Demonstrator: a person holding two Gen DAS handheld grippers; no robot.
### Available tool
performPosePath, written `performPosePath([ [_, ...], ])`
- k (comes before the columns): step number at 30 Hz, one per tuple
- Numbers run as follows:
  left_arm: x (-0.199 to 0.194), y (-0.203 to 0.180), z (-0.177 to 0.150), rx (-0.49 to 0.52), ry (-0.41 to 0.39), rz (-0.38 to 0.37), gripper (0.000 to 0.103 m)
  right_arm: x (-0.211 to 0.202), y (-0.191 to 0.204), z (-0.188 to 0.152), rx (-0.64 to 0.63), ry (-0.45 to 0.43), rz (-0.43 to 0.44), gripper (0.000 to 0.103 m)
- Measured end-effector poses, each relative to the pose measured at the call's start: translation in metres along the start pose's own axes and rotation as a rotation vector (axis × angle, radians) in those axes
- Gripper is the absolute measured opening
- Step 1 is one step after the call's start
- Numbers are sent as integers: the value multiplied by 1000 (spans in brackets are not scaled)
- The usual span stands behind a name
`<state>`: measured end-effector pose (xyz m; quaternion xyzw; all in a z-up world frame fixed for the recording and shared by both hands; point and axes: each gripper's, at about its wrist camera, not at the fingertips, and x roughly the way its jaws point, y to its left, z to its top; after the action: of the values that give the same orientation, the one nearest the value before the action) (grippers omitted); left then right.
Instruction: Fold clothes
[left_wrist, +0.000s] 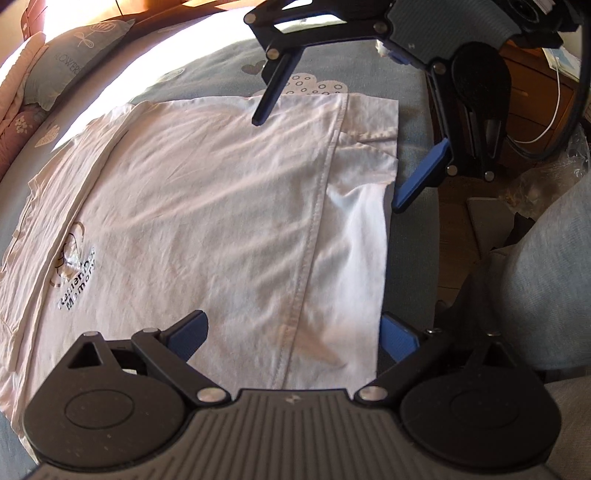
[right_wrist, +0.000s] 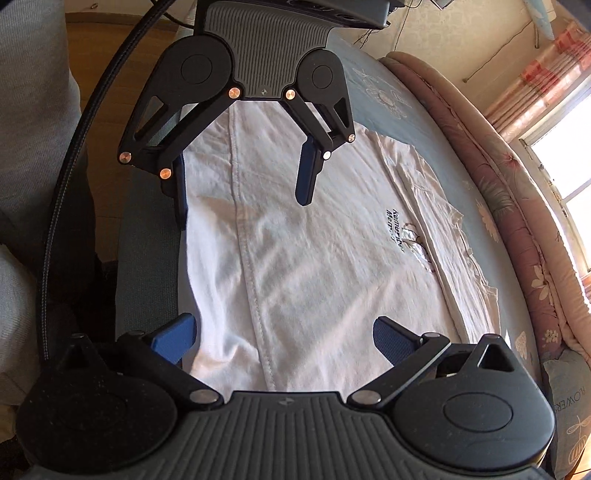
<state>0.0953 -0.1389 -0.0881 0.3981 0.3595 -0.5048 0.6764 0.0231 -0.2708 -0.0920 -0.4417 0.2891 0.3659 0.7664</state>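
Observation:
A white T-shirt (left_wrist: 207, 221) (right_wrist: 314, 258) with a dark printed logo (left_wrist: 75, 275) lies flat on the blue-grey bed sheet (left_wrist: 413, 122), one side folded over along a stitched hem. My left gripper (left_wrist: 293, 332) hovers open over the shirt's near edge, one finger over the cloth and the other at the shirt's side edge. Across from it, my right gripper (left_wrist: 328, 164) also stands open above the opposite end. In the right wrist view the right gripper (right_wrist: 284, 336) spans the shirt's end, and the left gripper (right_wrist: 242, 210) faces it. Neither holds cloth.
A grey-blue pillow (left_wrist: 70, 70) (right_wrist: 569, 406) printed with flowers lies at the bed's far side beside a pink floral quilt roll (right_wrist: 517, 221). The bed's edge, wooden floor (left_wrist: 458, 258) and a person's grey clothing (left_wrist: 535, 277) are beside the shirt. A black cable (right_wrist: 74, 155) hangs near.

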Motion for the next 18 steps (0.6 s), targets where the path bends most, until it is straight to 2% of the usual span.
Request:
performPosePath([
  [12, 11, -14, 16, 45, -67, -24, 98, -4, 2, -27, 124, 143, -5, 103],
  [18, 27, -18, 31, 86, -99, -24, 98, -6, 10, -26, 103, 143, -38, 103],
])
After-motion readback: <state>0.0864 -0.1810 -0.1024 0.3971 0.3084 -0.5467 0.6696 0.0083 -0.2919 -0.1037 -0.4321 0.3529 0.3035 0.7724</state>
